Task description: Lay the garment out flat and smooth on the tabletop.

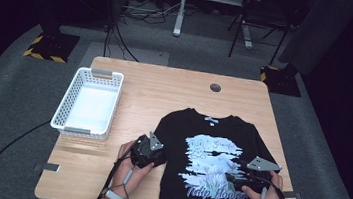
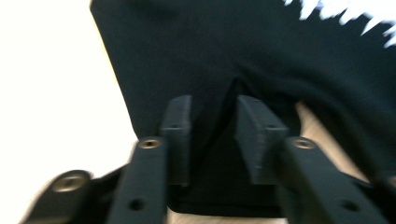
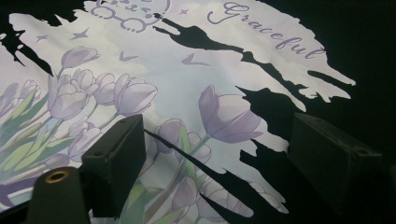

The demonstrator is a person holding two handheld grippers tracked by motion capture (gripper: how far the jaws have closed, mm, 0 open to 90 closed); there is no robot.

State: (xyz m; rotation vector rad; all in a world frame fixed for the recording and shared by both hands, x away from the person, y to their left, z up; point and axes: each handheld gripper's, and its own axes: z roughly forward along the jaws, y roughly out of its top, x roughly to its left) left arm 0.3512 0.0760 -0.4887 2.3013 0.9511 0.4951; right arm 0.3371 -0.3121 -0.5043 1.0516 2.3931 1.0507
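A black T-shirt [image 1: 211,133] with a pale tulip print lies flat on the wooden table [image 1: 165,88], collar toward the far edge. My left gripper [image 1: 154,158] sits at the shirt's left sleeve edge. In the left gripper view its jaws [image 2: 212,121] stand close together, with a raised fold of the black fabric [image 2: 187,46] pinched between the pads. My right gripper [image 1: 233,179] rests over the lower right of the print. In the right gripper view its jaws [image 3: 219,140] stand wide apart above the printed tulips [image 3: 154,79], gripping nothing.
A white plastic basket [image 1: 63,102] stands on the table's left side, with nothing in it. A round cable hole [image 1: 215,88] sits near the far edge. Bare wood lies between the basket and the shirt. Beyond the table are cables and stand legs on the grey floor.
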